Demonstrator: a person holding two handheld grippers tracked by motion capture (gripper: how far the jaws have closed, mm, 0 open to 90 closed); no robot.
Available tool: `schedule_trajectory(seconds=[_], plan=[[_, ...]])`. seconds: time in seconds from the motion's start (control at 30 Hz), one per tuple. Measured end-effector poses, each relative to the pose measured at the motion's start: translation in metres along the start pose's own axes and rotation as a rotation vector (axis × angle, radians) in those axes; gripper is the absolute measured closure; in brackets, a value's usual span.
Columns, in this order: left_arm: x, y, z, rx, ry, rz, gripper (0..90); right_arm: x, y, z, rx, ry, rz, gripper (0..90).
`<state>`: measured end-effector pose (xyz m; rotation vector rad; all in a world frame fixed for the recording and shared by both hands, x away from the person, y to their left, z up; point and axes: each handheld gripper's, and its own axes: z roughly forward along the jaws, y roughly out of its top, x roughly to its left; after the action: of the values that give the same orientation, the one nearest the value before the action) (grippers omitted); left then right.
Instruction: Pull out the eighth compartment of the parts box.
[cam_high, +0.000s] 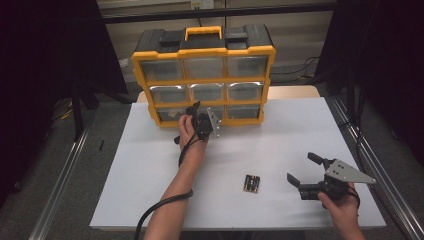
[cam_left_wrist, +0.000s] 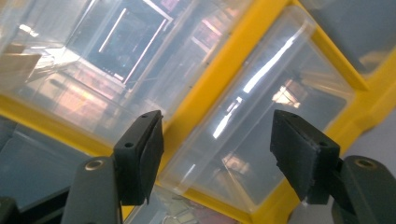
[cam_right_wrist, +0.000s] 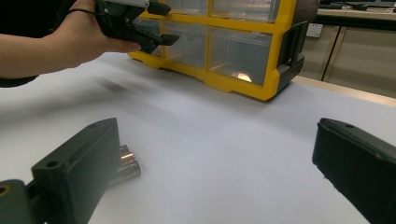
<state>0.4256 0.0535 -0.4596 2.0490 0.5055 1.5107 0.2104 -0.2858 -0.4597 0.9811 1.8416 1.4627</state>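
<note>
A yellow and black organizer (cam_high: 202, 52) with clear drawers stands at the back of the white table (cam_high: 280, 135). My left gripper (cam_high: 192, 109) is raised at its bottom row, jaws open and pointing at the drawer fronts. In the left gripper view the gripper (cam_left_wrist: 217, 123) has a clear drawer (cam_left_wrist: 252, 140) and a yellow divider (cam_left_wrist: 233, 79) close ahead of its spread pads, with nothing pressed. A few batteries (cam_high: 251, 183) lie side by side near the front of the table. My right gripper (cam_high: 302, 167) stands open to their right, low over the table, holding nothing.
In the right gripper view the batteries (cam_right_wrist: 125, 163) lie just beyond the left jaw, the organizer (cam_right_wrist: 233, 28) stands far ahead, and the other hand holds its gripper (cam_right_wrist: 154, 28) at it. Dark curtains and metal rails flank the table.
</note>
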Motion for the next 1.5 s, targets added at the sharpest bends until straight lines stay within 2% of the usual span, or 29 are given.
schedule_trajectory(seconds=[0.03,0.07,0.13,0.2,0.27,0.3,0.33,0.4,0.43,0.47,0.5,0.53,0.6,0.67,0.7,0.77,0.8,0.87,1.0,1.03,1.07,1.13,1.17,1.23,1.27,1.33,1.4,1.43,1.5], plan=[[0.002,0.001,0.000,0.002,0.015,0.017,32.9,0.000,0.000,0.000,-0.001,0.000,0.000,0.7],[0.002,0.001,0.001,0.011,0.000,-0.004,33.1,0.000,0.000,0.000,-0.001,0.002,0.004,0.7],[0.002,0.001,0.002,0.007,0.001,-0.008,33.2,0.000,0.000,0.000,0.000,0.001,0.004,0.6],[0.002,0.002,0.002,0.000,0.024,0.011,33.1,0.000,0.000,0.000,-0.004,0.000,0.000,0.6],[0.001,0.002,0.003,0.005,0.009,0.023,32.9,0.000,0.000,0.000,-0.004,0.003,0.003,0.7],[-0.001,0.002,0.003,0.006,0.006,-0.007,32.9,-0.001,0.000,0.000,-0.003,0.004,0.002,0.7],[0.002,0.002,0.003,0.018,0.005,0.026,33.0,-0.001,0.000,0.000,-0.004,0.004,0.001,0.6],[0.001,0.002,0.004,0.014,0.002,0.011,32.9,0.000,0.000,0.000,-0.004,0.004,0.005,0.7],[0.001,0.003,0.004,0.028,0.002,0.026,32.8,0.000,0.000,0.000,-0.002,0.001,0.001,0.7],[0.003,0.004,0.004,0.025,0.027,0.059,32.7,0.000,0.000,0.000,0.000,0.002,0.000,0.7],[0.003,0.004,0.004,0.035,0.005,0.045,32.7,0.000,0.000,0.000,0.002,0.001,0.003,0.7],[0.003,0.004,0.004,0.032,0.026,0.049,32.7,0.000,0.000,0.000,0.002,0.001,0.004,0.7],[0.003,0.004,0.004,0.031,0.027,0.045,32.5,0.000,0.000,0.000,0.000,0.001,0.002,0.7],[0.002,0.004,0.005,0.034,0.006,0.041,32.5,0.000,0.000,0.000,-0.002,0.002,0.004,0.7],[0.003,0.005,0.005,0.029,0.027,0.044,32.5,0.000,0.000,0.000,0.000,0.000,0.002,0.7],[0.002,0.005,0.005,0.030,0.017,0.030,32.9,0.000,0.000,0.000,-0.001,0.001,0.001,0.7],[0.004,0.006,0.005,0.020,0.039,0.044,33.9,0.000,0.000,0.000,-0.001,0.002,0.001,0.7],[0.004,0.006,0.005,0.036,0.018,0.028,35.0,0.001,0.000,0.000,-0.001,0.003,0.001,0.7],[0.004,0.006,0.006,0.035,0.026,0.019,35.4,0.000,0.000,0.000,-0.002,0.002,0.002,0.7],[0.005,0.006,0.005,0.029,0.049,0.026,36.0,0.000,0.000,0.000,-0.003,0.004,0.004,0.7],[0.005,0.006,0.005,0.029,0.048,0.023,36.3,0.000,0.000,0.000,-0.003,0.003,0.005,0.7],[0.004,0.006,0.005,0.037,0.024,0.006,36.4,0.000,0.000,0.000,-0.002,0.003,0.004,0.7],[0.004,0.006,0.006,0.020,0.024,0.000,36.7,0.000,0.000,0.000,-0.005,0.006,0.006,0.6],[0.004,0.005,0.004,0.028,0.021,0.005,38.3,0.000,0.000,0.000,-0.004,0.005,0.004,0.7],[0.005,0.004,0.003,0.021,0.046,0.006,39.0,0.000,0.000,0.000,-0.004,0.007,0.007,0.7],[0.005,0.002,0.001,0.016,0.038,-0.002,42.0,0.000,0.000,0.000,-0.002,0.005,0.005,0.7],[0.004,0.001,0.000,0.013,0.010,-0.009,42.8,0.000,0.000,0.000,-0.004,0.004,0.003,0.7],[0.006,0.002,-0.002,0.026,-0.015,0.020,43.6,0.000,0.000,0.000,-0.003,0.006,0.003,0.7],[0.005,0.001,-0.005,0.021,0.020,0.008,47.0,0.000,0.000,0.000,-0.001,0.006,0.002,0.7]])
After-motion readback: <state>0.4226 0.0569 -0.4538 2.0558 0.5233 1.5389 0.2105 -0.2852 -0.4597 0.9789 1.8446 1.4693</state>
